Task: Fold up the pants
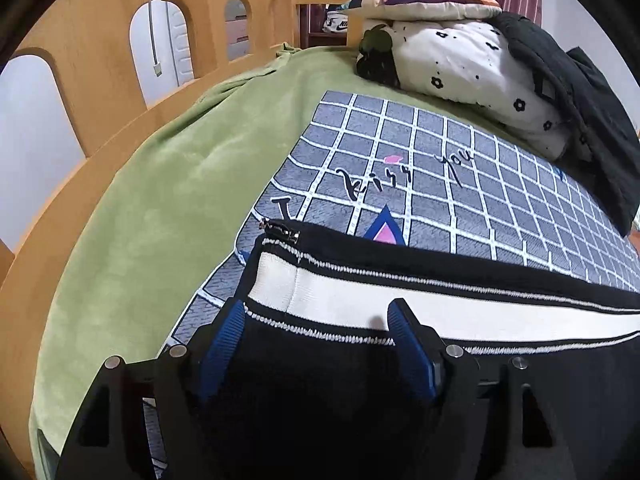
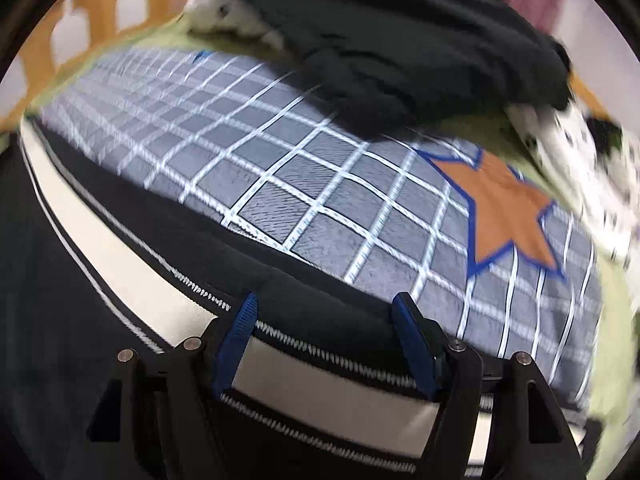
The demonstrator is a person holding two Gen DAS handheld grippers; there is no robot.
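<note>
Black pants with a cream side stripe edged in white stitching (image 1: 400, 312) lie nearest both cameras, spread along the near edge of a grey mat with a white grid, an orange star and black script (image 1: 420, 160) on the bed. In the left wrist view the left gripper (image 1: 316, 322) hangs over the black cloth by the stripe, near the end with a small metal zip; its jaws stand apart with nothing between them. In the blurred right wrist view the right gripper (image 2: 325, 314) sits over the stripe further along, jaws likewise apart and holding nothing.

By the look of it the pants already lie as one long flat band, leg on leg perhaps, though that cannot be told for sure. The crosswise folds appear still to be made.

Beyond the mat lie a green fleece blanket (image 1: 168, 184), a white quilt with black flowers (image 1: 472, 68), a dark garment (image 1: 580, 100) and a wooden bed rail (image 1: 100, 92).
</note>
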